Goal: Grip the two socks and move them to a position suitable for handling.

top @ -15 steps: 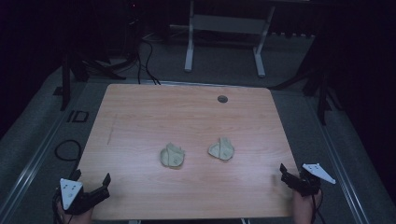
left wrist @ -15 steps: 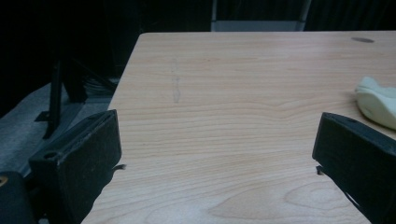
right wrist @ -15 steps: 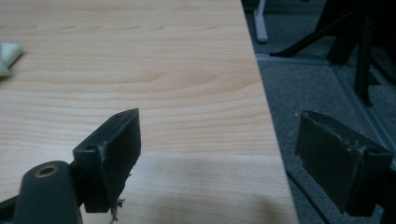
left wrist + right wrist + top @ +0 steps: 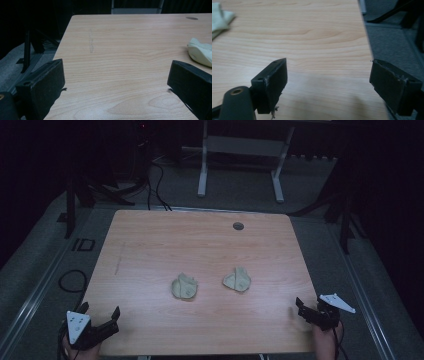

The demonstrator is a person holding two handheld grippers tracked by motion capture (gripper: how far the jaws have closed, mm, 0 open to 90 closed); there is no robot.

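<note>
Two pale crumpled cloth lumps lie near the middle of the wooden table [image 4: 150,245]: one on the left [image 4: 184,287] and one on the right [image 4: 237,279]. My left gripper [image 4: 100,314] sits at the table's near left corner, open and empty. In the left gripper view its jaws [image 4: 116,75] stand wide over bare wood, with a lump [image 4: 200,51] farther off at the right. My right gripper [image 4: 310,309] hovers at the near right edge, open and empty. In the right gripper view [image 4: 328,71] a lump [image 4: 219,17] shows at the top left.
A small dark round grommet [image 4: 238,226] sits in the tabletop near its far edge. White desk legs [image 4: 202,170] stand on the floor behind the table. A black cable loop [image 4: 70,281] lies on the grey floor at the left.
</note>
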